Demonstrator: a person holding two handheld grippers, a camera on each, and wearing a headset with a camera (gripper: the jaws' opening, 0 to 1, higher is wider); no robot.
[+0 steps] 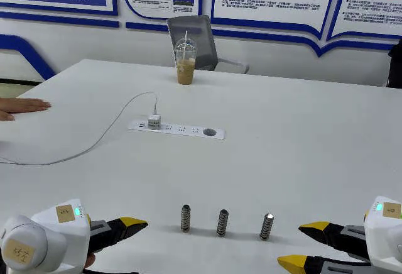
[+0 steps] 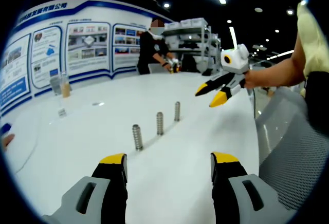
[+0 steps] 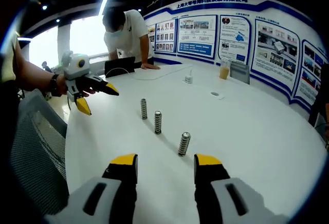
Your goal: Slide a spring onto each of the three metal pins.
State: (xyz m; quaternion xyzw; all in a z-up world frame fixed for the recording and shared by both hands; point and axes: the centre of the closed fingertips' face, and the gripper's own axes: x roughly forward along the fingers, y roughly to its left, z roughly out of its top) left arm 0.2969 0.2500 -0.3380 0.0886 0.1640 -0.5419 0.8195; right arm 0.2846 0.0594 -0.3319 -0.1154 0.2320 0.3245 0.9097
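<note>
Three short metal pins stand in a row near the white table's (image 1: 295, 161) front edge, and each has a coiled spring around it: the left spring (image 1: 186, 218), the middle spring (image 1: 222, 222) and the right spring (image 1: 267, 226), whose pin tip shines on top. My left gripper (image 1: 133, 233) is open, left of the row and apart from it. My right gripper (image 1: 300, 244) is open too, right of the row. The left gripper view has its jaws (image 2: 168, 158) spread wide, the springs (image 2: 160, 123) beyond. In the right gripper view the nearest spring (image 3: 184, 143) stands just ahead of the empty jaws (image 3: 165, 160).
A white power strip (image 1: 176, 128) with a plugged charger and a trailing cable lies mid-table. An iced coffee cup (image 1: 185, 62) stands at the far edge before a grey chair (image 1: 191, 38). A hand (image 1: 22, 105) rests at the left. A person (image 3: 123, 34) leans over the table.
</note>
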